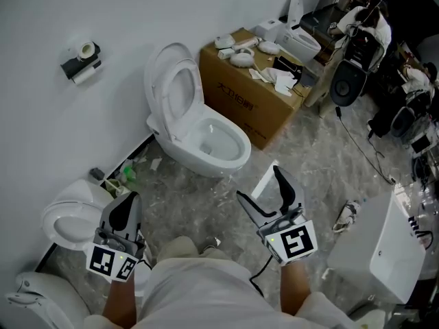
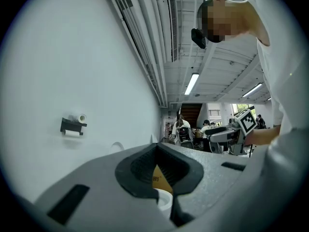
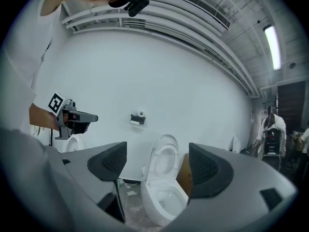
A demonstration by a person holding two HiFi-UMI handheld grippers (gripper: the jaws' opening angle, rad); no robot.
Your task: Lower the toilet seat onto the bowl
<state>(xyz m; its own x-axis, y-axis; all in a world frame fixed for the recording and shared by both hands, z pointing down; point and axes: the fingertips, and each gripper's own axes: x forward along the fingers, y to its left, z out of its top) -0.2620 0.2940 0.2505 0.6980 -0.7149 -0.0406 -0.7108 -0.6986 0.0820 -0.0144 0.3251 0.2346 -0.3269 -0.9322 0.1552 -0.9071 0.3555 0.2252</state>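
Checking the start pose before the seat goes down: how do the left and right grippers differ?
The left gripper has its jaws together; the right gripper has its jaws wide apart. The left gripper is beside the small toilet; the right gripper faces the raised toilet seat. Both are empty.

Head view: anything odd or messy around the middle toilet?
The toilet seat stands raised with the lid against the wall, not down on the bowl. Litter is strewn on the floor left of it in this view. A cardboard box sits close on its other side, loose white parts piled on top.
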